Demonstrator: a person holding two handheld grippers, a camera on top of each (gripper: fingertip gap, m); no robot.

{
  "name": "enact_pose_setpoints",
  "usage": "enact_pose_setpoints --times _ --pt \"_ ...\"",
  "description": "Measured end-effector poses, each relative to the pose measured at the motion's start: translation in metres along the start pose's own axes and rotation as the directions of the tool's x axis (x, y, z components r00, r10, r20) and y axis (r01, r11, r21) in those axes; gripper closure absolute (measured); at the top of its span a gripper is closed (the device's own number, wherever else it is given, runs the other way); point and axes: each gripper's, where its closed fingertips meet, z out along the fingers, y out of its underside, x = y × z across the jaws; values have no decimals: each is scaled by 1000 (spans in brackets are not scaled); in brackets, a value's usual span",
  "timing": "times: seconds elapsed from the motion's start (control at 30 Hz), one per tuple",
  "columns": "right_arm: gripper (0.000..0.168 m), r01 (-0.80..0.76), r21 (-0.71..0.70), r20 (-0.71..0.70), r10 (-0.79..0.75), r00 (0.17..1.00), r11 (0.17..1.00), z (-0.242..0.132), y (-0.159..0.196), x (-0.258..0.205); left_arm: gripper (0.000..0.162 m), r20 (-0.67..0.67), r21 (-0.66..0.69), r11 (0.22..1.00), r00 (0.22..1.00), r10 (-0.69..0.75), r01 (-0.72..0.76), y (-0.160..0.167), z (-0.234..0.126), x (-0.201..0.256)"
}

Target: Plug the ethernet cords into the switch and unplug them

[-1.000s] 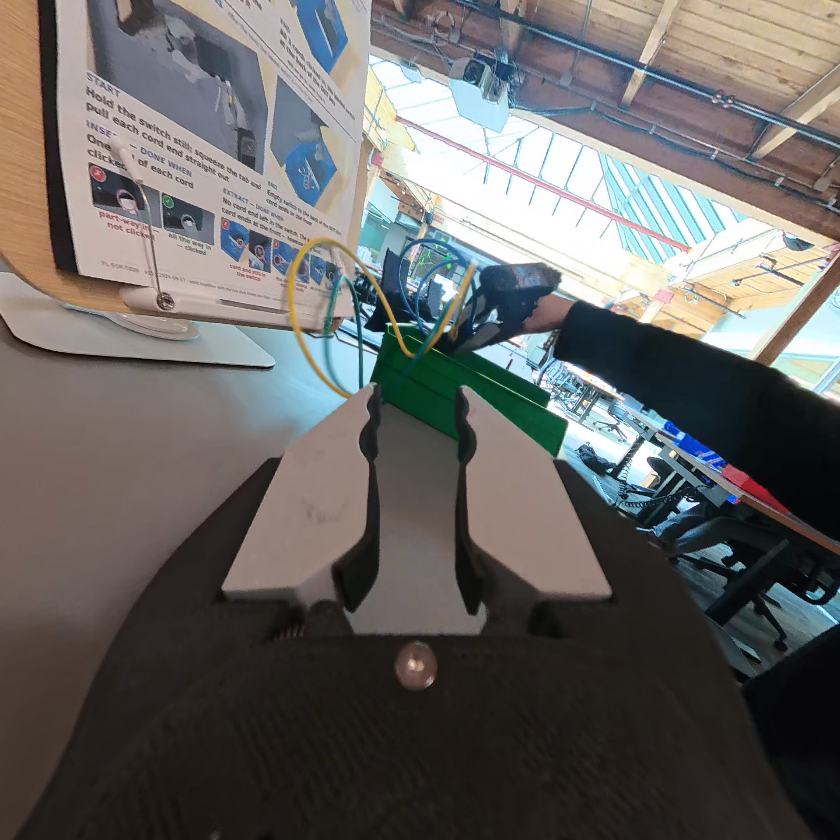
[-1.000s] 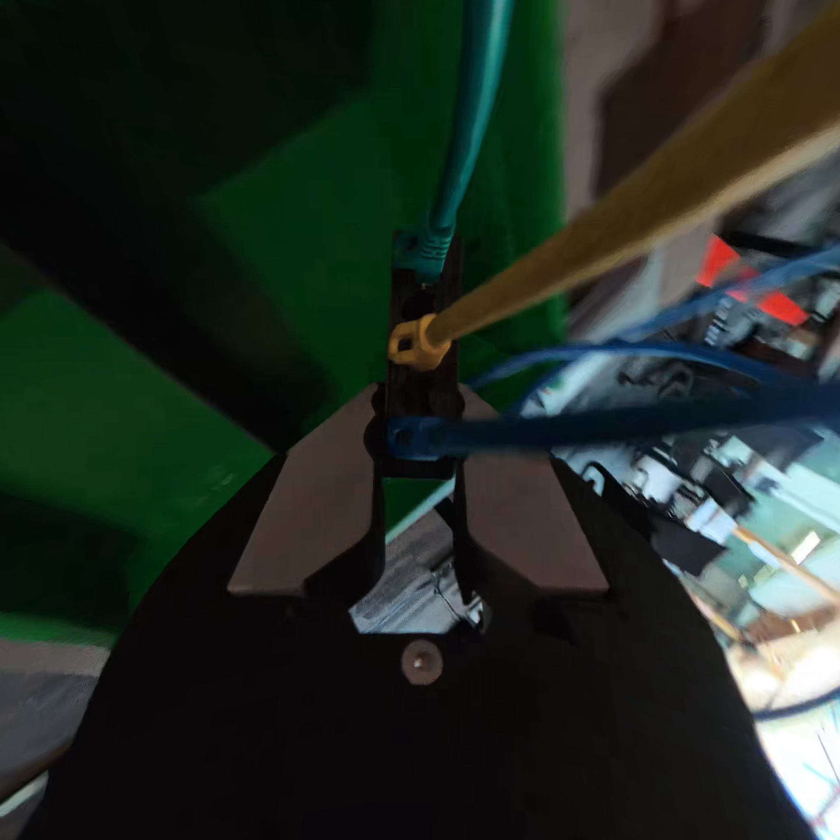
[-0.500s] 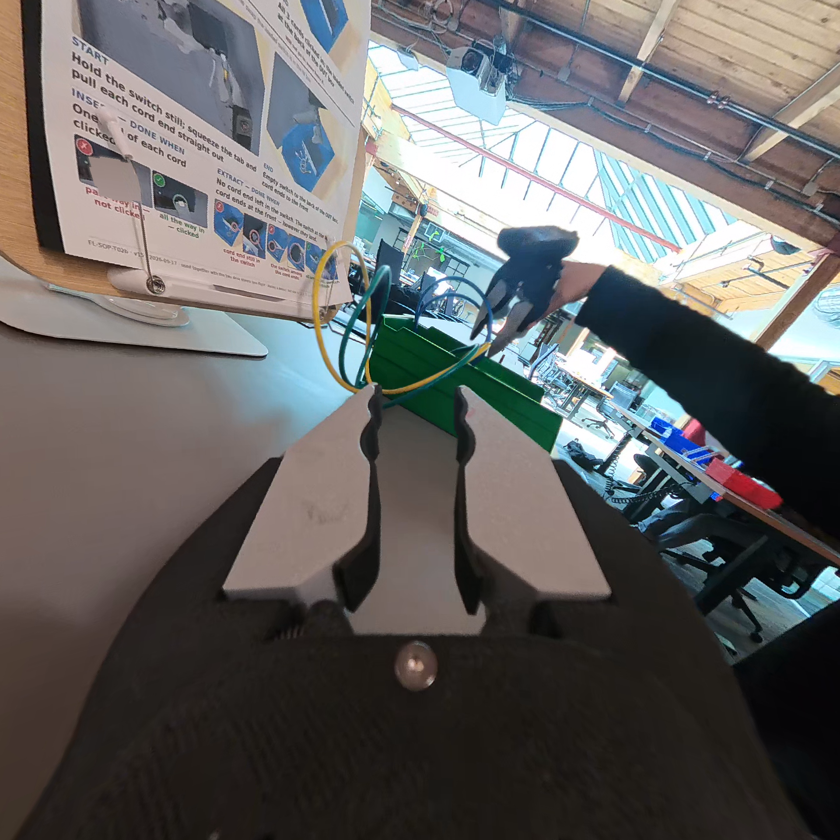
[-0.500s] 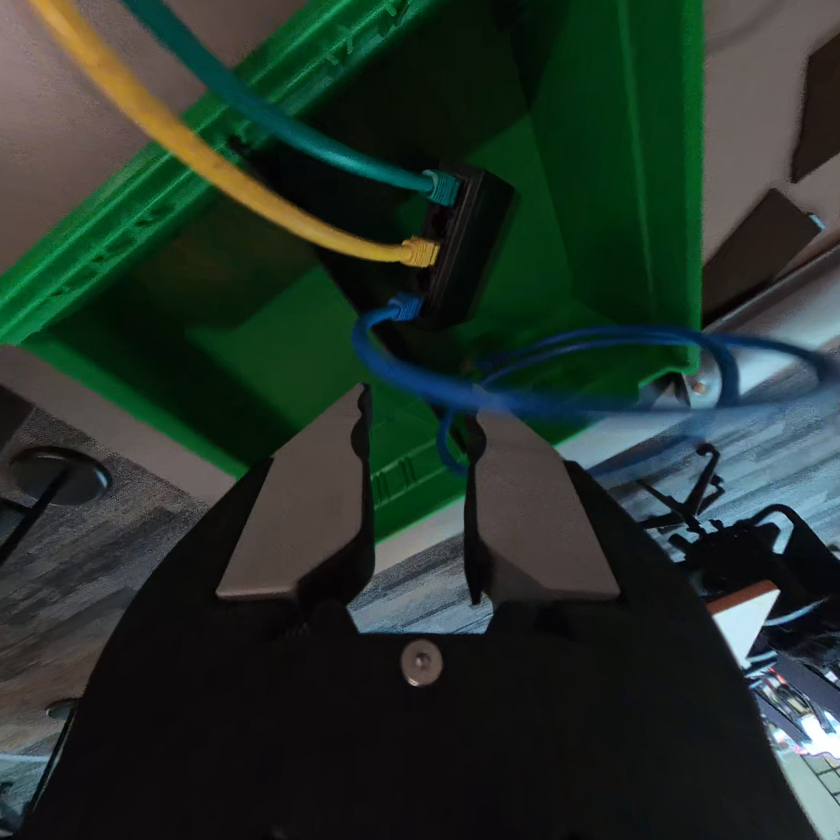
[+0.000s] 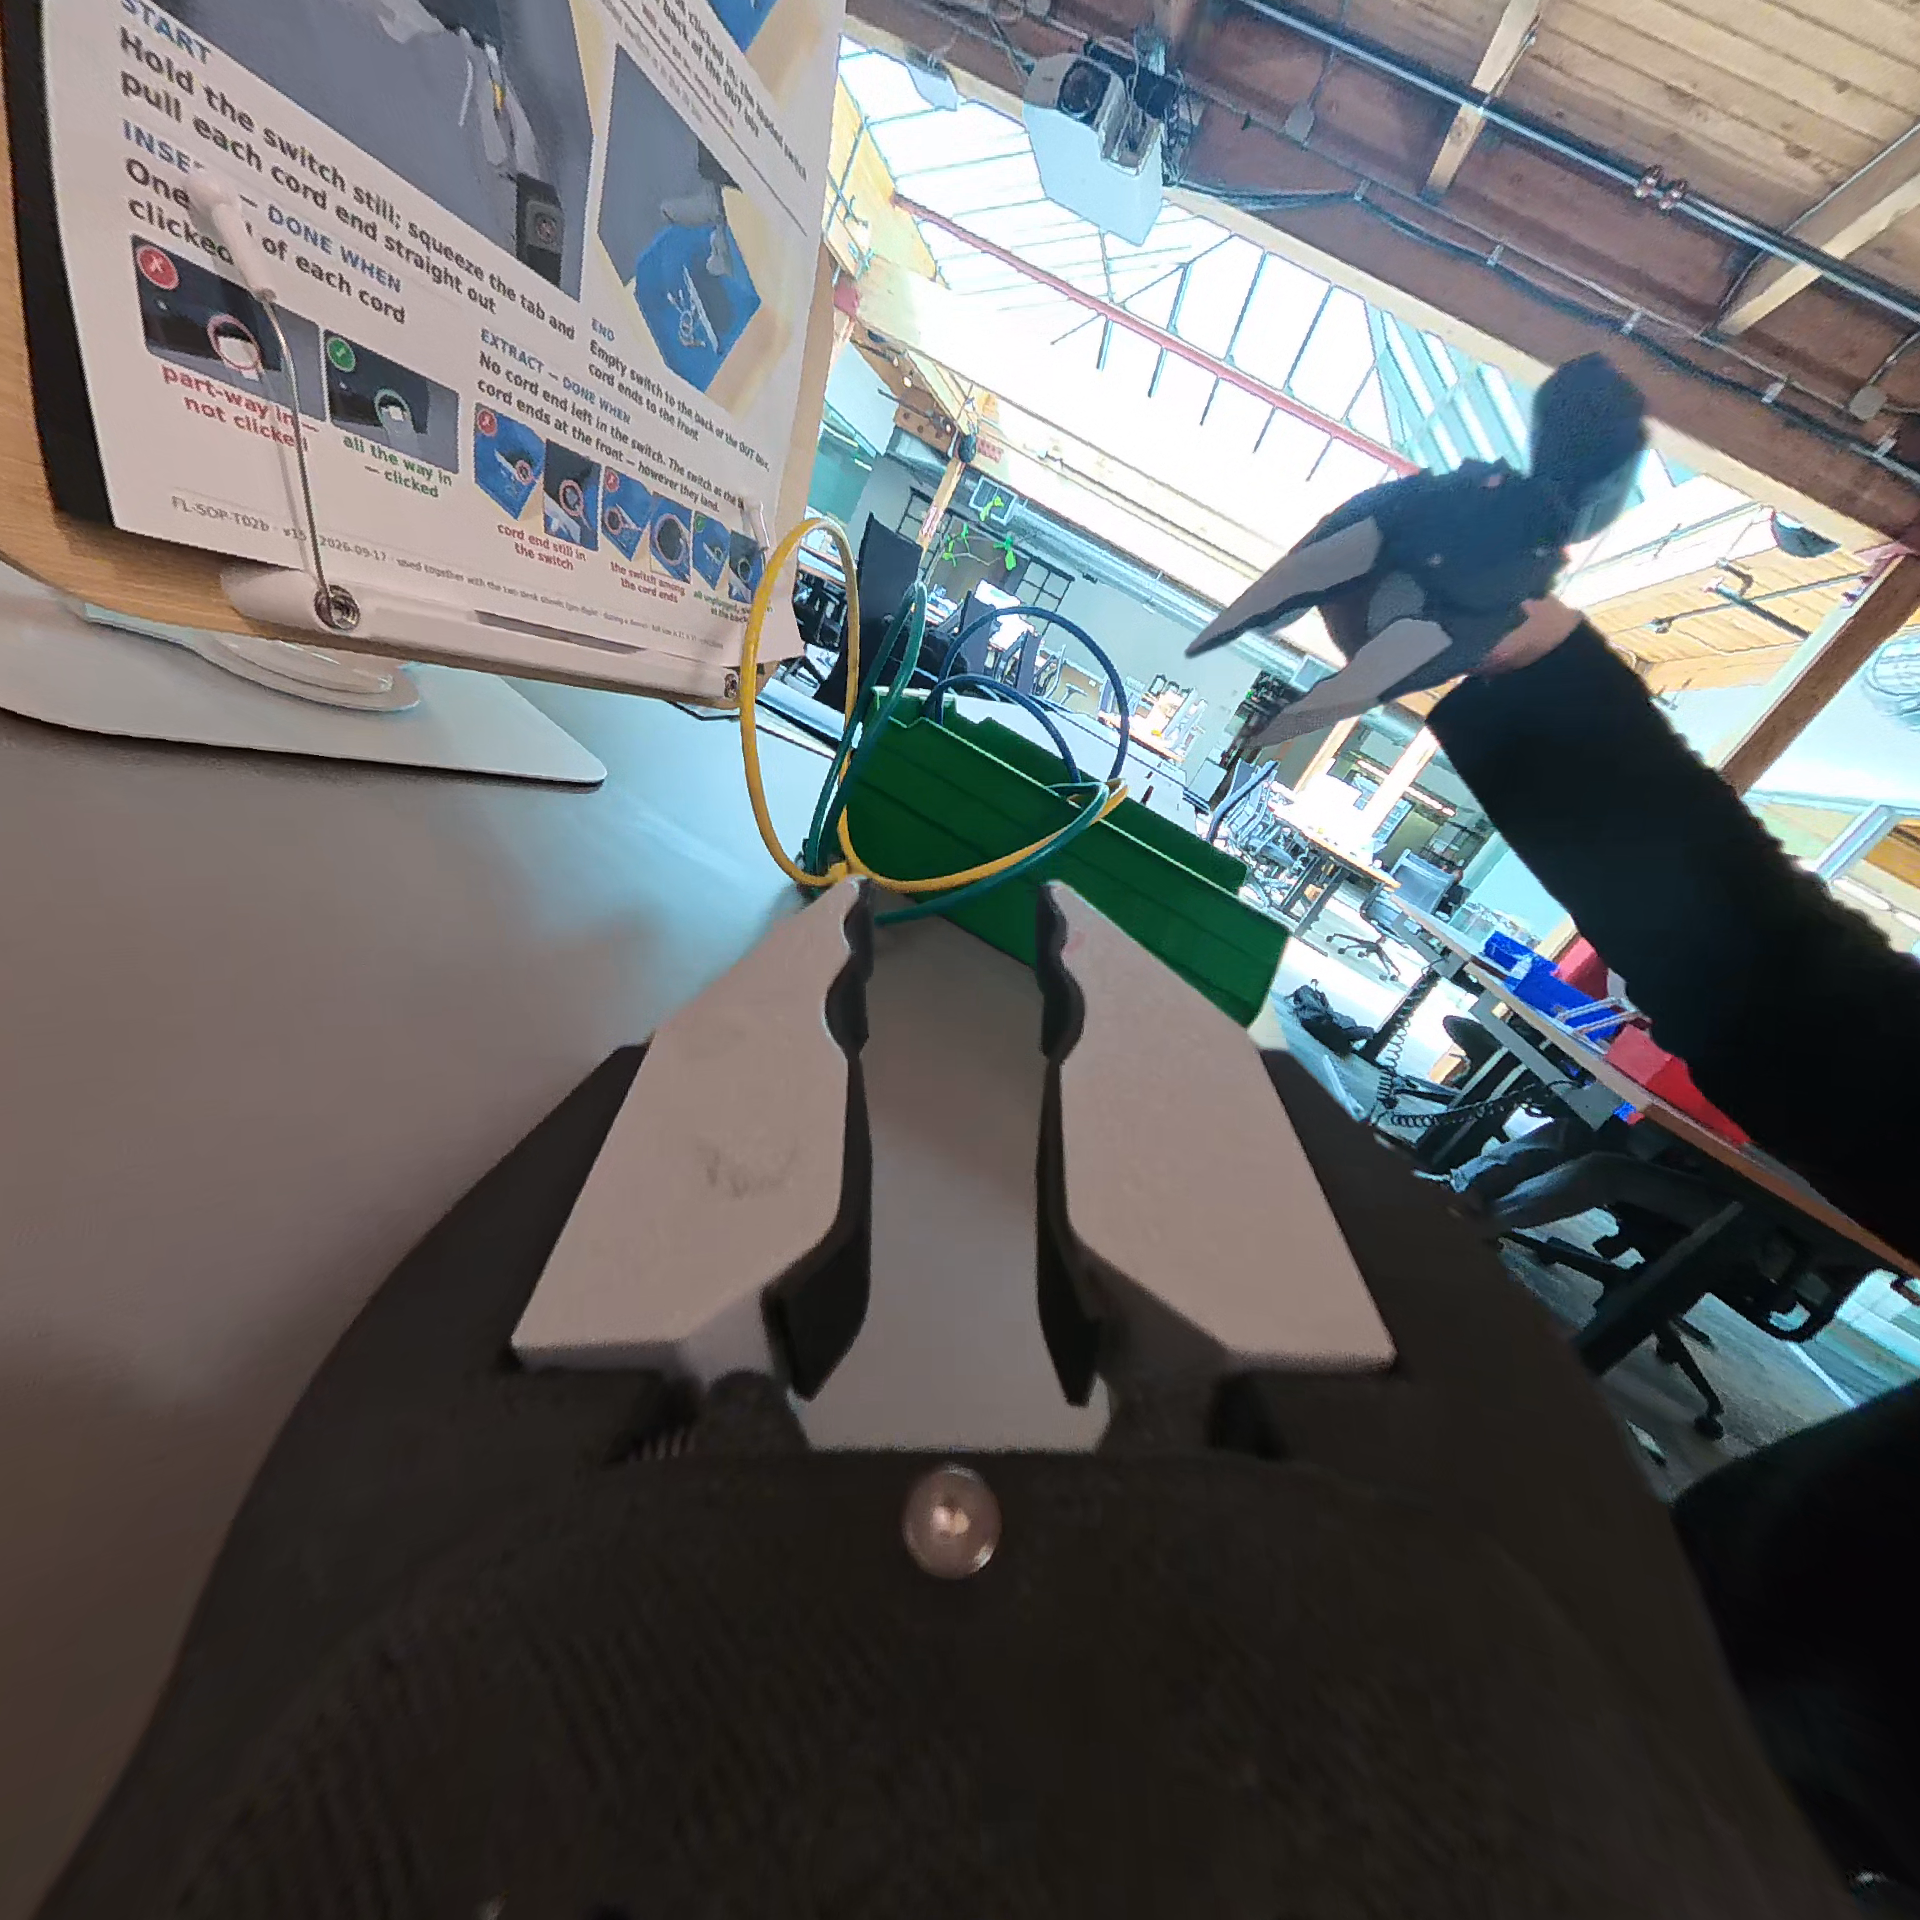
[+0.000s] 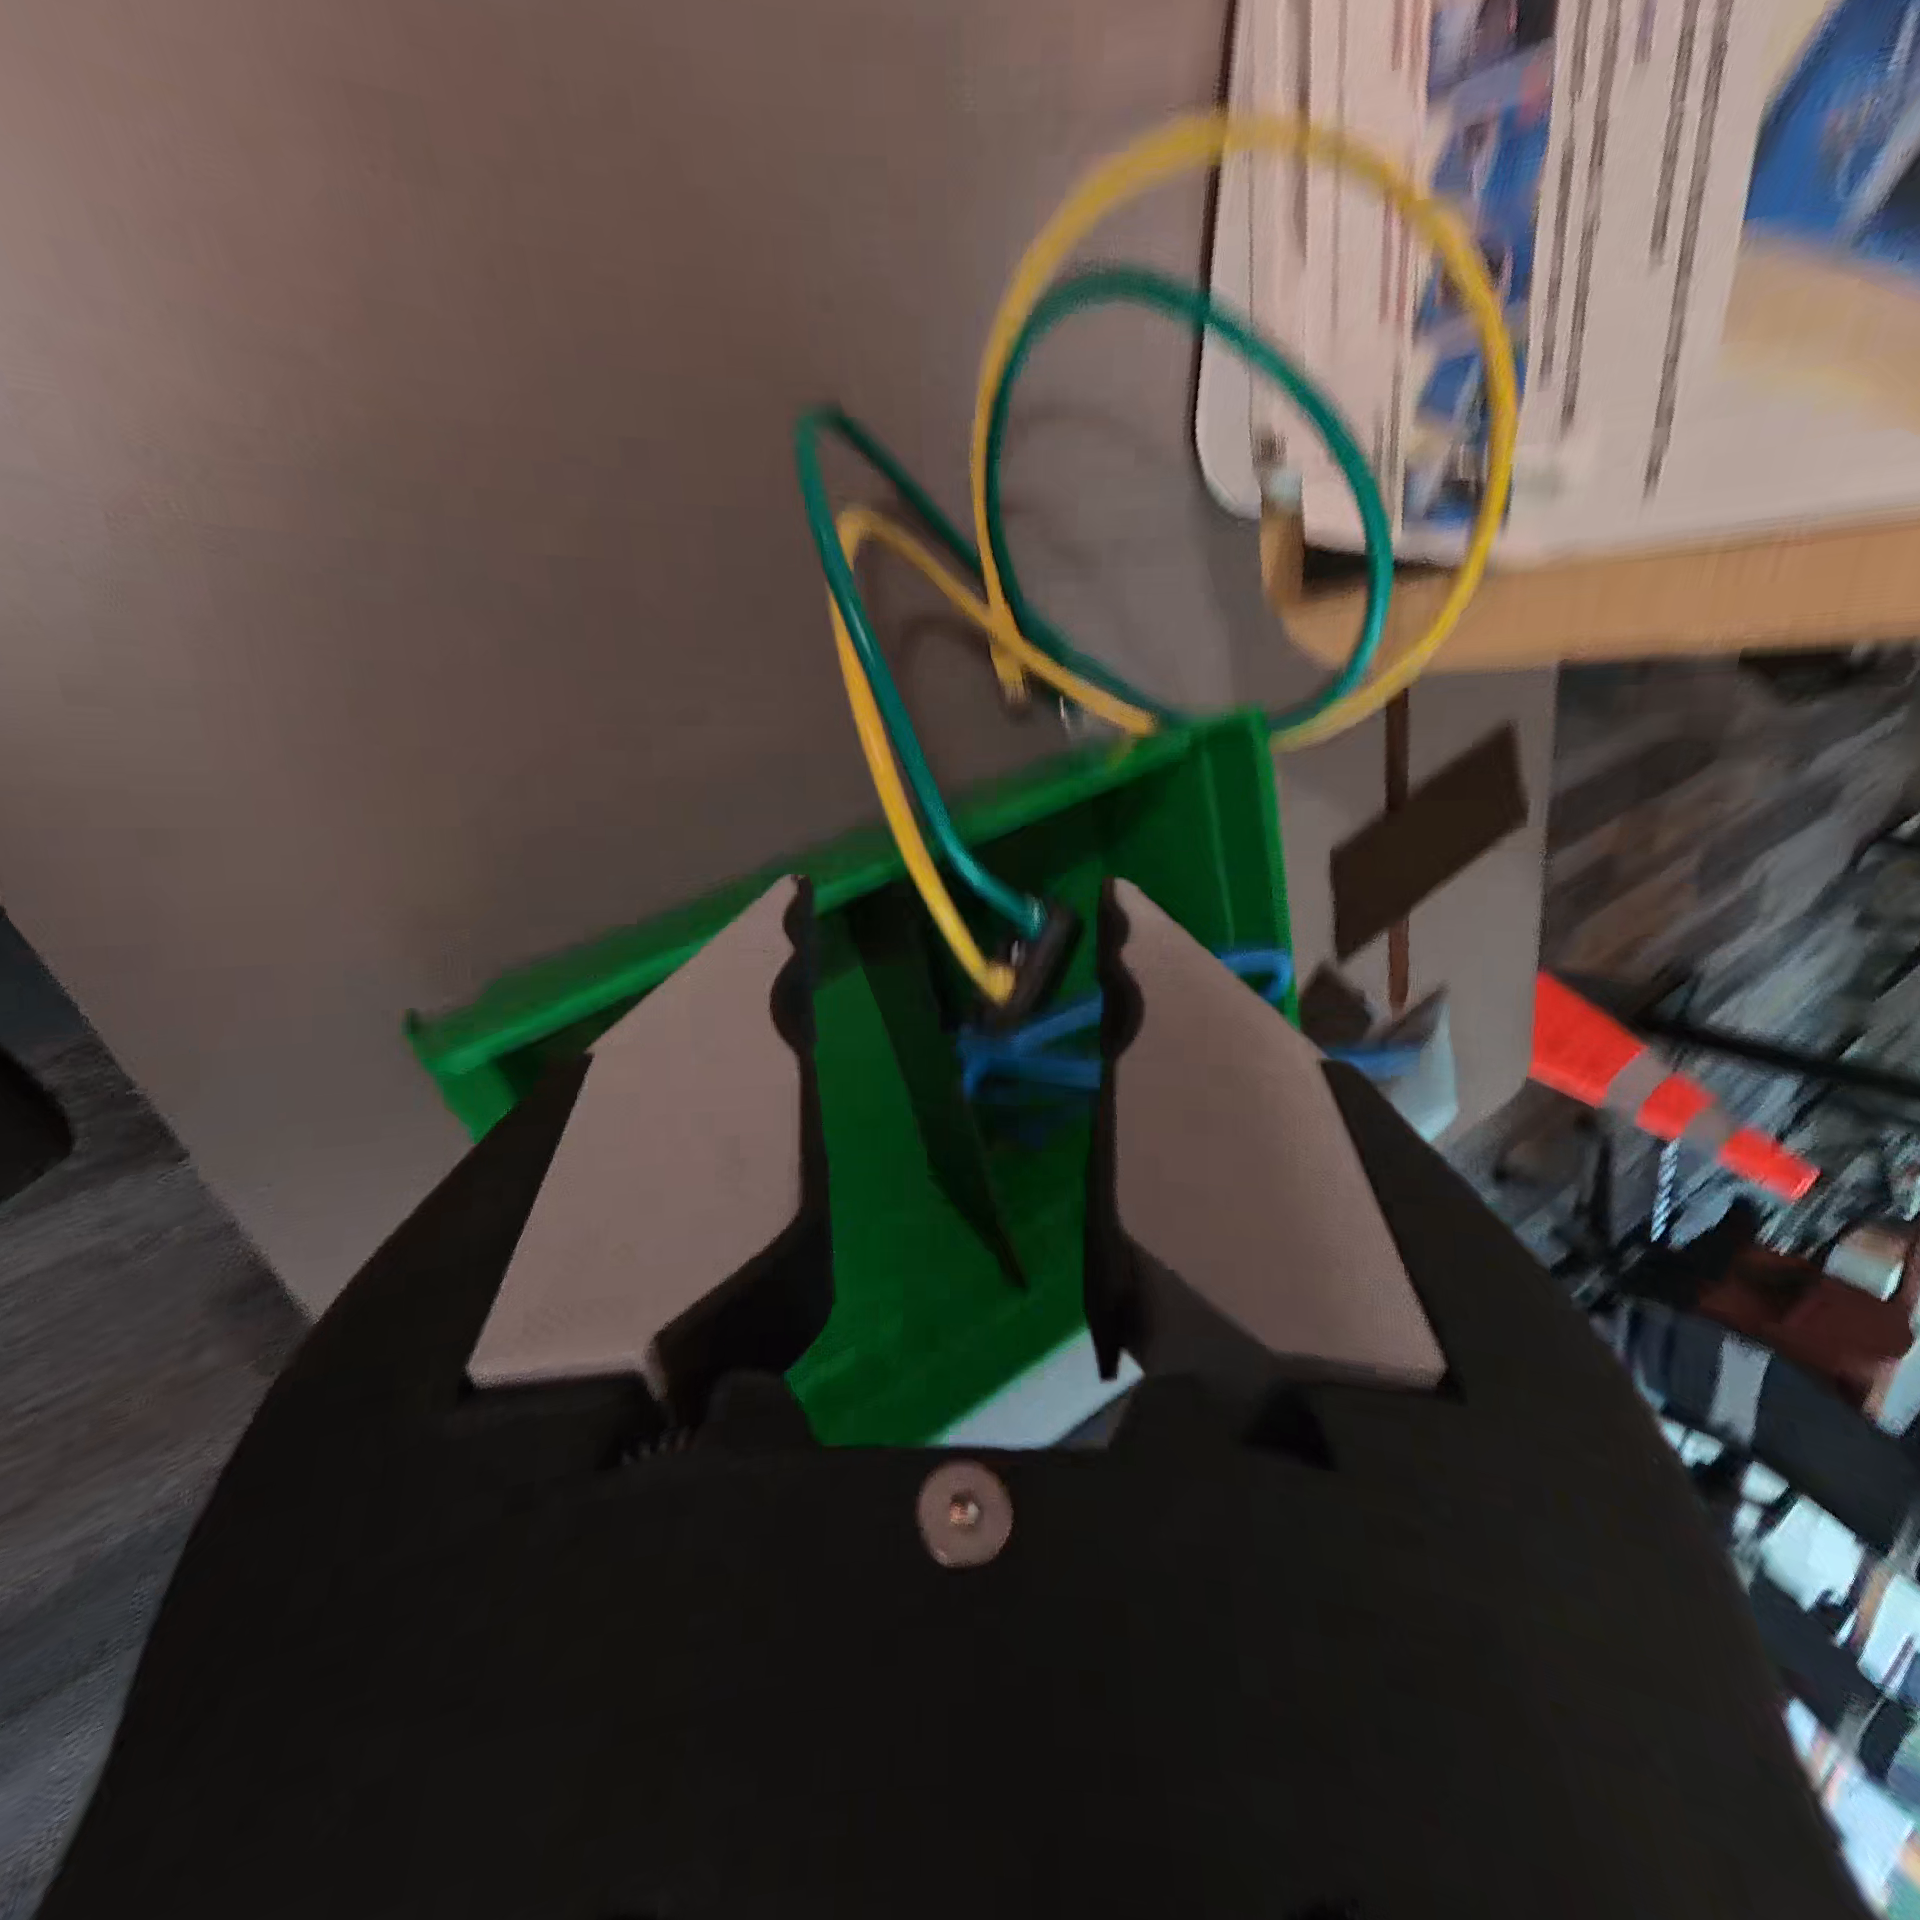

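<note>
A small black switch (image 6: pixel 1042 961) lies in a green bin (image 6: pixel 883 1226) with a yellow cord (image 6: pixel 1236 135), a green cord (image 6: pixel 1195 301) and a blue cord (image 6: pixel 1029 1060) plugged into it. My right gripper (image 6: pixel 954 902) is open and empty, high above the bin; it also shows in the left wrist view (image 5: pixel 1226 681). My left gripper (image 5: pixel 948 902) is open and empty, low over the grey table (image 5: pixel 312 987), just short of the bin (image 5: pixel 1091 883). The cord loops (image 5: pixel 821 707) stick up out of the bin.
A paper instruction sheet on a wooden stand (image 5: pixel 416 291) stands at the back left of the table. The bin sits near the table's right edge; beyond it are office desks and chairs (image 5: pixel 1558 1039). A person's dark sleeve (image 5: pixel 1714 935) reaches in from the right. My right fingertips sit around 30 cm from my left ones. The small black switch (image 6: pixel 1042 961) lies around 20 cm away from my right fingertips.
My right gripper let go of the switch in the bin, opened, and rose up and away. The cord loops settled. My left gripper stayed open and barely moved.
</note>
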Motion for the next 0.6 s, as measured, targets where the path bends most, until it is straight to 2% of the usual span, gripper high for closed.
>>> enact_pose_setpoints --times 0.07,0.17,0.27,0.37,0.43,0.5,0.6 --pt "108 90 30 -20 -89 996 995 16 -32 -13 134 2 -20 1000 1000 3 -3 4 2 -1" --pt "108 200 -8 -51 -200 978 980 57 -60 -24 134 8 -31 1000 1000 6 -6 6 1 -3" --pt "106 248 -126 -65 -258 964 960 102 -63 -20 134 9 -11 1000 1000 -3 4 2 -2 -4" --pt "97 329 -223 -137 -364 921 918 125 -64 1 135 0 2 1000 1000 -21 21 0 -3 -4" --pt "91 451 -193 -197 -485 852 871 129 -84 8 135 -17 -4 1000 999 -30 30 0 -1 -2" --pt "89 583 -210 -249 -619 745 785 132 -102 13 135 -25 -16 1000 999 -27 27 2 1 -1" --pt "83 694 -317 -196 -760 619 647 148 -109 17 135 -38 -28 999 999 -24 23 3 3 1"
